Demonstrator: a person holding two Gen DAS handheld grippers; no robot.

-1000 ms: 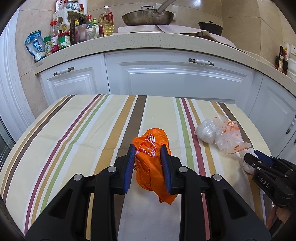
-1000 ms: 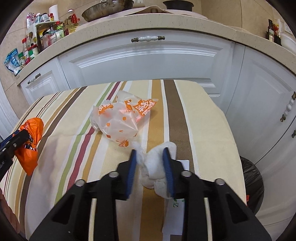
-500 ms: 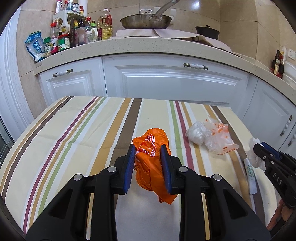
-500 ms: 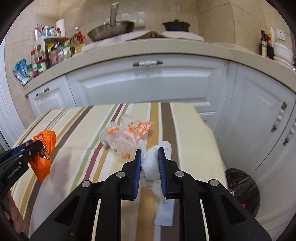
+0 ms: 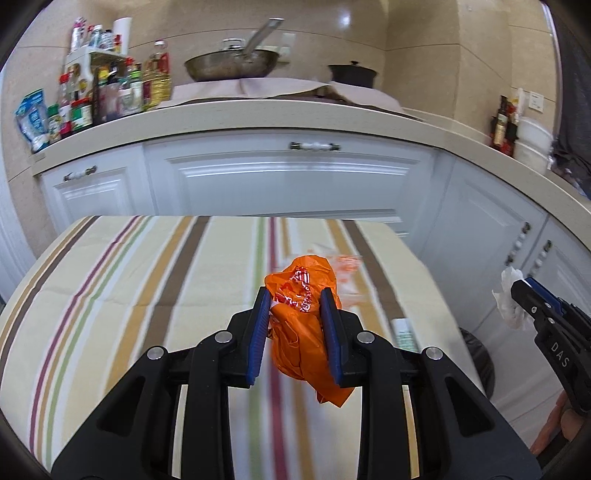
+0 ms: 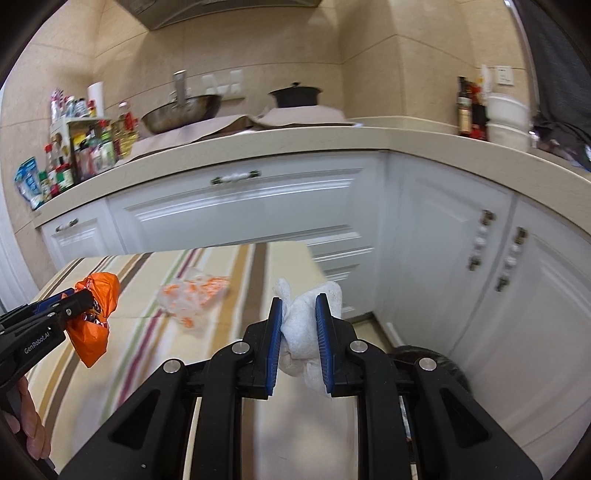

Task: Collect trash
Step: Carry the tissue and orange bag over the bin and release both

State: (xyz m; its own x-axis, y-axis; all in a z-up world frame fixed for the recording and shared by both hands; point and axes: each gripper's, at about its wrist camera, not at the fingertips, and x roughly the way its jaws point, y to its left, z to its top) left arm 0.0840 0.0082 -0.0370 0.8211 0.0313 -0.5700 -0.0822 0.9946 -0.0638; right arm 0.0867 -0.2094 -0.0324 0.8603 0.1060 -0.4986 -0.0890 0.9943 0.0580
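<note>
Left gripper: clenched on orange bag, lifted above striped table.
Right gripper: clenched on white tissue, off the table's 3 o'clock edge.
Clear bag: on table, 11 o'clock of tissue.
Bin: floor, 4 o'clock.

light: bright, even | glare: wall tiles | blur: striped tablecloth smeared | edges: fisheye-bent, dark corners
</note>
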